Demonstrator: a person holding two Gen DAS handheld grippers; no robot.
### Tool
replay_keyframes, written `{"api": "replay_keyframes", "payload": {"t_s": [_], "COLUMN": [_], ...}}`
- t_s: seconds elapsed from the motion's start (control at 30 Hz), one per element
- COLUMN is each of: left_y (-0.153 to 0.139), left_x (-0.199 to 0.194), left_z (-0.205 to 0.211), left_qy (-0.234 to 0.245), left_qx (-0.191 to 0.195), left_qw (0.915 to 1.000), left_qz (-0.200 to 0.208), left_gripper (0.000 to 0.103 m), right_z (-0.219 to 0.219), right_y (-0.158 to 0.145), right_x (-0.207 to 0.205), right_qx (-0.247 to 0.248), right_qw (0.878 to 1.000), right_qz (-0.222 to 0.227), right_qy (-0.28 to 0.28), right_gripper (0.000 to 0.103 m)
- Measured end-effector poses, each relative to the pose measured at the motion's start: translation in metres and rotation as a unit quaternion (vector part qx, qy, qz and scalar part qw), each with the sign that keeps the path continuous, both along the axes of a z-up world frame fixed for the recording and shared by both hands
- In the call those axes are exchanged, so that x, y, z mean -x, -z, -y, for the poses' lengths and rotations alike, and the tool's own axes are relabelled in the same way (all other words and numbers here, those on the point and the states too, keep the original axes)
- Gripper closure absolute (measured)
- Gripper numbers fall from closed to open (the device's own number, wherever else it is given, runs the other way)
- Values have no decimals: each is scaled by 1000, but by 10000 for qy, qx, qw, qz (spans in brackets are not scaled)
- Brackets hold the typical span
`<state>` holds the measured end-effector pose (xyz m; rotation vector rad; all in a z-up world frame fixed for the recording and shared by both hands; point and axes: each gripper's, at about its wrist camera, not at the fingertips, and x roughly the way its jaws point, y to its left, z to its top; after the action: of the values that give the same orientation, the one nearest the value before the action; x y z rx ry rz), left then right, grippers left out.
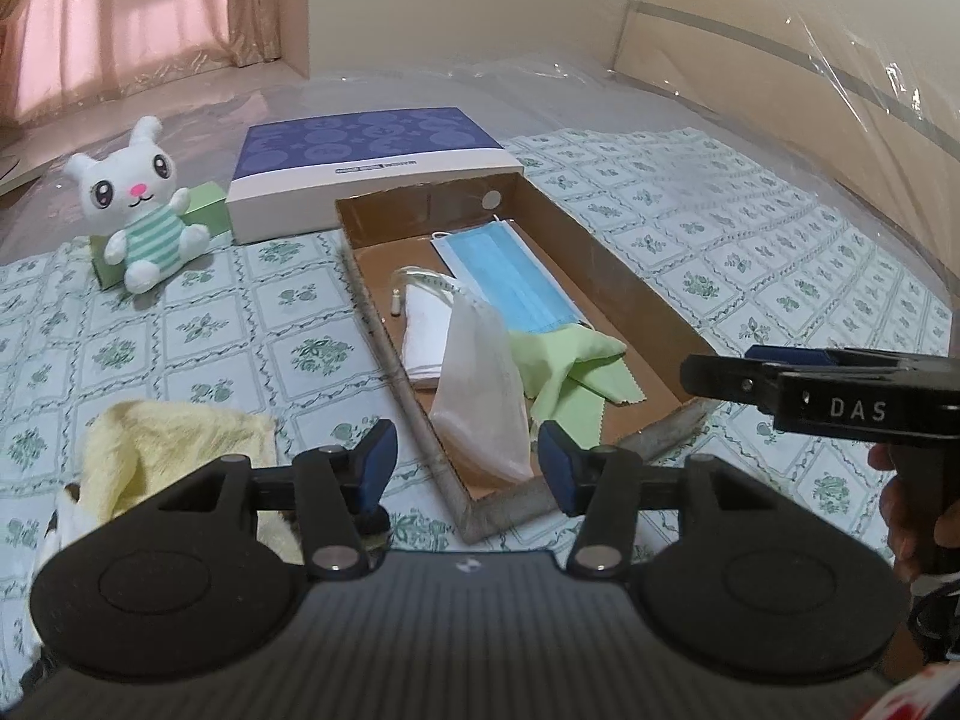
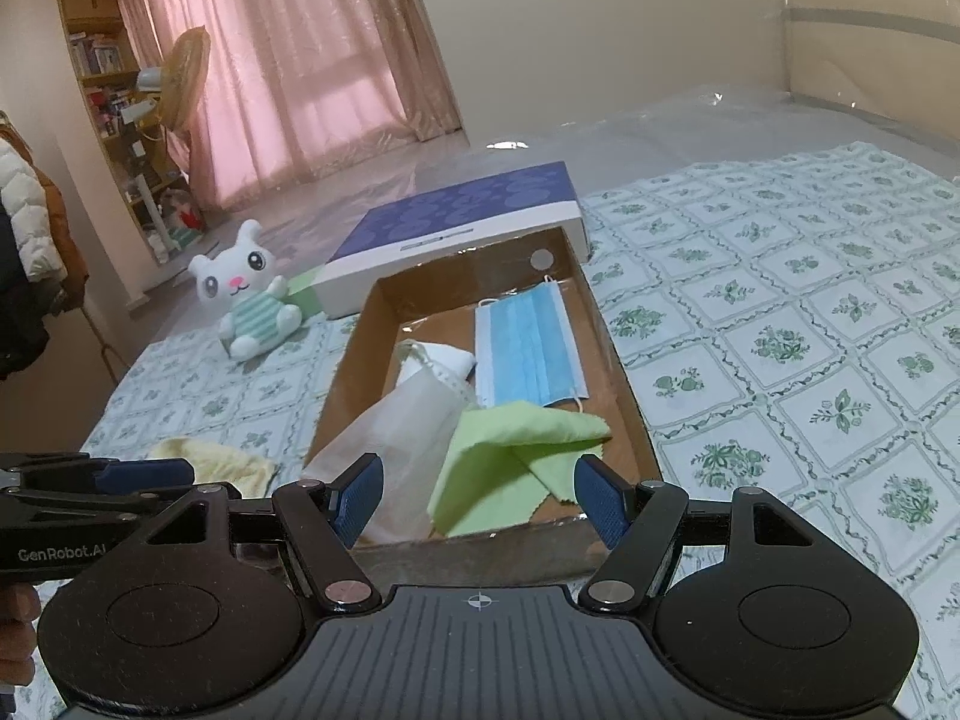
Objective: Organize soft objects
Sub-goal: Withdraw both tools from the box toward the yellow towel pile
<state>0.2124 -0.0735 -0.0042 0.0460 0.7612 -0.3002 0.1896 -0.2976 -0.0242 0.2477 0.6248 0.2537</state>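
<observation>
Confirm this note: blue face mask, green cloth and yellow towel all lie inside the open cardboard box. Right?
Not quite. The yellow towel lies outside the cardboard box, on the patterned sheet beside it, as the left wrist view shows. The blue face mask and green cloth are inside.

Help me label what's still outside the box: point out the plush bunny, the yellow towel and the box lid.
plush bunny (image 1: 144,213), left wrist view, striped belly.
yellow towel (image 1: 162,450), left wrist view, middle of the crumpled cloth.
box lid (image 2: 474,210), right wrist view, purple patterned top.

Open tongs (image 2: 479,501) over box (image 2: 630,414) w/ cloths
</observation>
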Motion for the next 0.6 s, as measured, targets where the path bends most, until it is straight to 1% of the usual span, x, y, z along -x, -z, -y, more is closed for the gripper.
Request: {"api": "replay_keyframes", "payload": {"t_s": [0.27,0.6], "left_y": [-13,-28], "left_x": [29,72], "left_z": [-14,-34], "left_qy": [-233,-471], "left_qx": [110,151], "left_qw": [9997,9987], "left_qz": [13,110], "left_gripper": [52,50], "right_z": [-10,-25], "right_y": [-15,-29], "right_x": [25,59], "right_qx": [108,57], "right_qw": [9999,9996], "right_qz": [22,32], "right_qy": [-77,-269], "right_gripper": [33,33]}}
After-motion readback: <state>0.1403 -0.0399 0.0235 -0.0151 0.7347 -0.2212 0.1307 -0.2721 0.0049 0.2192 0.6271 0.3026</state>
